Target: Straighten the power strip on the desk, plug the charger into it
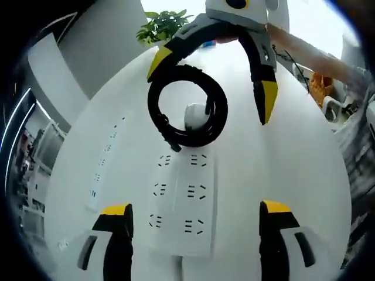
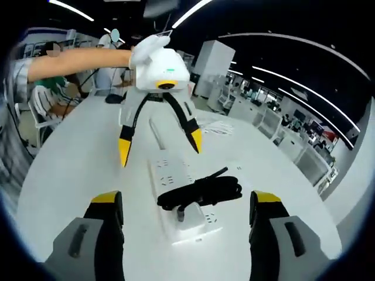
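Note:
A white power strip (image 1: pixel 179 205) lies flat on the white desk (image 1: pixel 281 170), its near end between my left gripper's (image 1: pixel 196 208) open jaws. At its far end rests a coil of black cable (image 1: pixel 187 114) wound around a white charger (image 1: pixel 194 115). My right gripper (image 1: pixel 211 88) comes in from the top, open, its yellow tips on either side of the coil. From the right gripper view, the power strip (image 2: pixel 176 181) and the black cable (image 2: pixel 202 190) sit between the open jaws of my right gripper (image 2: pixel 186 198). The left gripper (image 2: pixel 159 149) faces it, open, held by a gloved hand (image 2: pixel 143 52).
A second, narrower white strip (image 1: pixel 105 161) lies to the left on the desk. A potted plant (image 1: pixel 164 26) stands at the far edge. A seated person (image 2: pixel 53 88) and chairs are at the desk's left side; white papers (image 2: pixel 217 126) lie further back.

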### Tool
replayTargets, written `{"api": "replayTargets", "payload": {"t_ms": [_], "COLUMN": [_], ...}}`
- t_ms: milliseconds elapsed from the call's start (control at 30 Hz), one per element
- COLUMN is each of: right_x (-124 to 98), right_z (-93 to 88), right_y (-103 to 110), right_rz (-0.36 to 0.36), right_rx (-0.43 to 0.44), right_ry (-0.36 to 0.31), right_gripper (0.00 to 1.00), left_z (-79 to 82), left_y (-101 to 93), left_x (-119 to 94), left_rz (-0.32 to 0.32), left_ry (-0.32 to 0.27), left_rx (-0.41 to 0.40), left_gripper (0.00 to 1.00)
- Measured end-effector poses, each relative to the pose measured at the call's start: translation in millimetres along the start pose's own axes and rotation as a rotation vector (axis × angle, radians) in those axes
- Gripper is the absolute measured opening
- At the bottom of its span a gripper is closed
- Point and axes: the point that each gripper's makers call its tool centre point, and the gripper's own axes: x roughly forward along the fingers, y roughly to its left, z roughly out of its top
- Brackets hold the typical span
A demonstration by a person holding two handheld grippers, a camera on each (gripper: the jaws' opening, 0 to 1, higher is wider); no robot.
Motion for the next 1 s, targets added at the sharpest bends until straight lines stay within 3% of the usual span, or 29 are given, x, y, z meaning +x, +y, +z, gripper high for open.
{"api": "replayTargets", "payload": {"t_ms": [100,200,333,633,733,1000], "right_x": [-1.2,-4.5,-9.5,-14.8,-20.1,-27.1], "right_z": [3.8,8.9,17.5,19.1,22.9,26.5], "right_y": [2.6,4.6,2.9,-1.7,-4.1,-5.9], "right_rz": [-0.018,-0.038,-0.042,-0.079,-0.1,-0.166], "right_rx": [0.024,0.053,0.092,0.105,0.125,0.152], "right_ry": [-0.036,-0.084,-0.147,-0.184,-0.232,-0.311], "right_gripper": [1.0,1.0,1.0,1.0,1.0,1.0], "left_z": [10.7,18.1,21.3,29.5,32.3,31.8], "left_y": [-2.9,-3.9,-15.5,-26.1,-35.5,-44.5], "left_x": [-7.5,-14.8,-19.8,-35.2,-42.8,-53.7], "left_rz": [0.007,0.011,0.006,0.05,0.073,0.124], "left_ry": [-0.103,-0.196,-0.247,-0.373,-0.415,-0.459], "left_rx": [-0.031,-0.056,-0.08,-0.125,-0.103,-0.099], "left_gripper": [0.9,0.92,0.96,0.99,0.99,0.99]}}
